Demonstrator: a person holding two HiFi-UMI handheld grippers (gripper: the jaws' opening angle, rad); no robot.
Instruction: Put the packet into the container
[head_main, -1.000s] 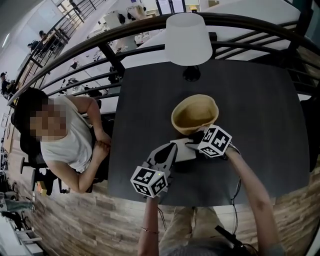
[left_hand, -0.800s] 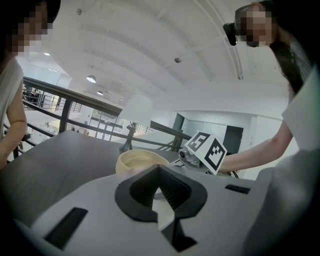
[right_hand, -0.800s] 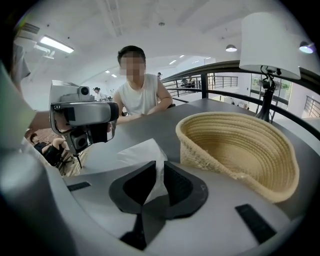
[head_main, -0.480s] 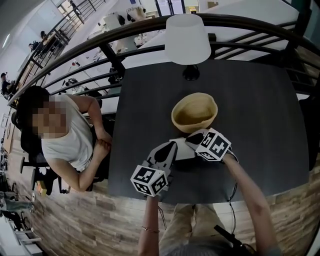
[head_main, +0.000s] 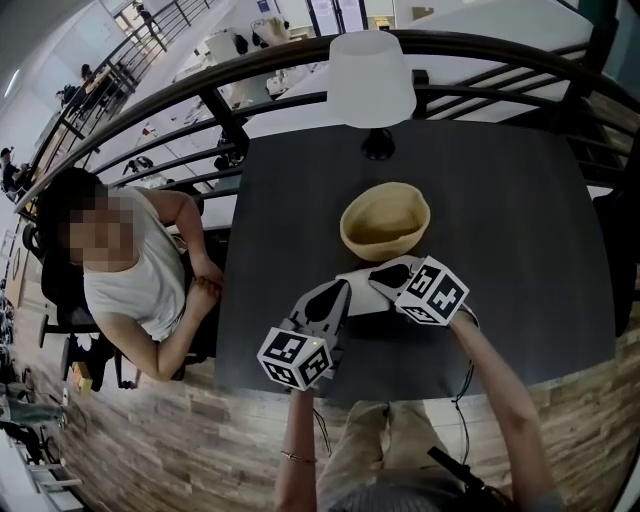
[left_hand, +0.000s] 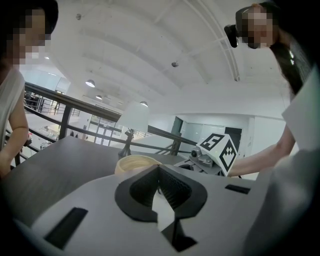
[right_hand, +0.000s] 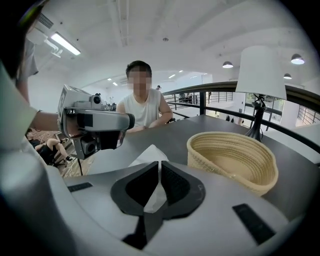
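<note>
The packet (head_main: 362, 297) hangs between both claws: the right claw (head_main: 385, 276), whose jaws have just been closing, grips one end and the left claw (head_main: 335, 292) pinches the other. The basket (head_main: 347, 228) lies just ahead of the right claw, which is the nearer one.

Legible text, labels, brands, numbers: none. The marker cubes (head_main: 297, 358) bear only black-and-white square patterns.

Packet (left_hand: 163, 209) clamped in left tool (left_hand: 159, 171); container (left_hand: 135, 163) beyond on table (left_hand: 60, 165).
</note>
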